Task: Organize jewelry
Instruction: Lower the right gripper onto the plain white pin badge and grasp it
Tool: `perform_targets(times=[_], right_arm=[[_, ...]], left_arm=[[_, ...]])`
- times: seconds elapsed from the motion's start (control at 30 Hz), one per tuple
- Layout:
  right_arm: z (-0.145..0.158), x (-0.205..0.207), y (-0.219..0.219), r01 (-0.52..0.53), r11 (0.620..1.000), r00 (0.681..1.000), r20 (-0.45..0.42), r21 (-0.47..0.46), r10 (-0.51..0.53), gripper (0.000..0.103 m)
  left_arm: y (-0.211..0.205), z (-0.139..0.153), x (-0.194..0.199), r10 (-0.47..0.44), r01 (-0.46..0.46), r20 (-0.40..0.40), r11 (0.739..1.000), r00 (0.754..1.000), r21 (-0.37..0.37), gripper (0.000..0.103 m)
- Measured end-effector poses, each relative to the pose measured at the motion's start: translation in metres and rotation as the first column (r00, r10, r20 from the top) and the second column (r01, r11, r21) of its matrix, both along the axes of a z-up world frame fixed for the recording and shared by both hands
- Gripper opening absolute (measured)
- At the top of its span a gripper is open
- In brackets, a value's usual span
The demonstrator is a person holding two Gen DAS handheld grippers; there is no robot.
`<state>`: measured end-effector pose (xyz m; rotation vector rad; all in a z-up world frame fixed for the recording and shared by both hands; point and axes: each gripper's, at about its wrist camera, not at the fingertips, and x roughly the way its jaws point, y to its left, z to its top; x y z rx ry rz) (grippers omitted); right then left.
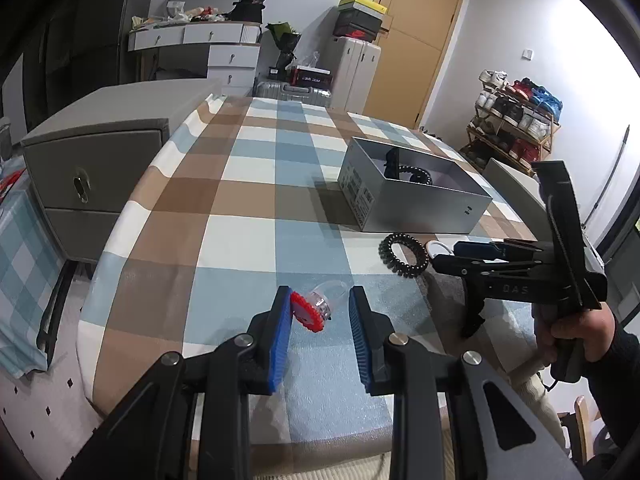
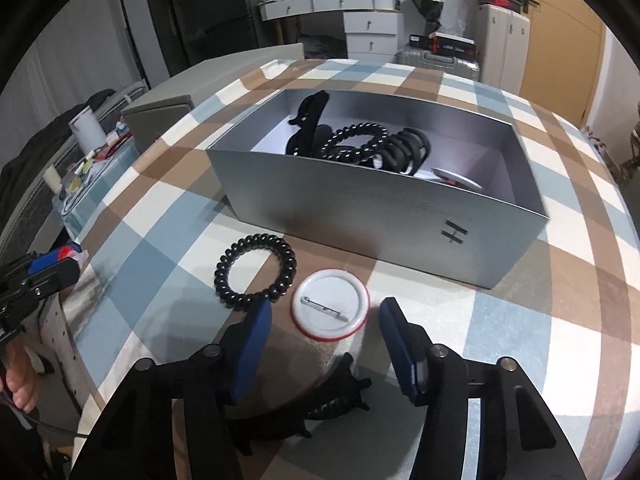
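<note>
Badge (image 2: 330, 309) lies pin-side up on the desk (image 2: 560, 320), between the wide-open, empty right tongs (image 2: 326, 350) and just before the box (image 2: 360, 216); a coil tie (image 2: 256, 270) sits just beside it. Light, stiff and flat, it likely wants a grip across the rim. Left tongs (image 1: 320, 322) stand open around a red-based clear ornament (image 1: 318, 306), one pad touching it.

my left gripper (image 1: 320, 336) has black angular arms, round silver pivot screws and ribbed blue finger pads (image 1: 280, 344). my right gripper (image 2: 325, 354) is built the same, with darker blue pads. its black body carries pale "das" lettering. my right hand (image 1: 576, 332) shows bare skin and a dark sleeve.
</note>
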<state>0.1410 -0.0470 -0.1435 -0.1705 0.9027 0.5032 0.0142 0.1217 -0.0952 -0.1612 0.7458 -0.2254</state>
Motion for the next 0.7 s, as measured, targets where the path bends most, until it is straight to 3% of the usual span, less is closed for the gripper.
perform_targets(times=[0.2, 0.5, 0.7], right_arm=[[-0.002, -0.003, 0.011, -0.024, 0.996, 0.998, 0.050, -0.088, 0.028, 0.040], [-0.003, -0.007, 0.010, -0.032, 0.996, 0.997, 0.064, -0.080, 0.037, 0.040], [0.002, -0.011, -0.001, -0.022, 1.000, 0.998, 0.064, -0.017, 0.023, 0.040]], left_arm=[[0.001, 0.000, 0.000, 0.002, -0.002, -0.006, 1.000, 1.000, -0.001, 0.023], [-0.003, -0.002, -0.001, 0.003, -0.003, -0.021, 1.000, 1.000, 0.020, 0.023], [-0.006, -0.004, -0.001, 0.009, -0.007, -0.036, 0.999, 0.999, 0.037, 0.023]])
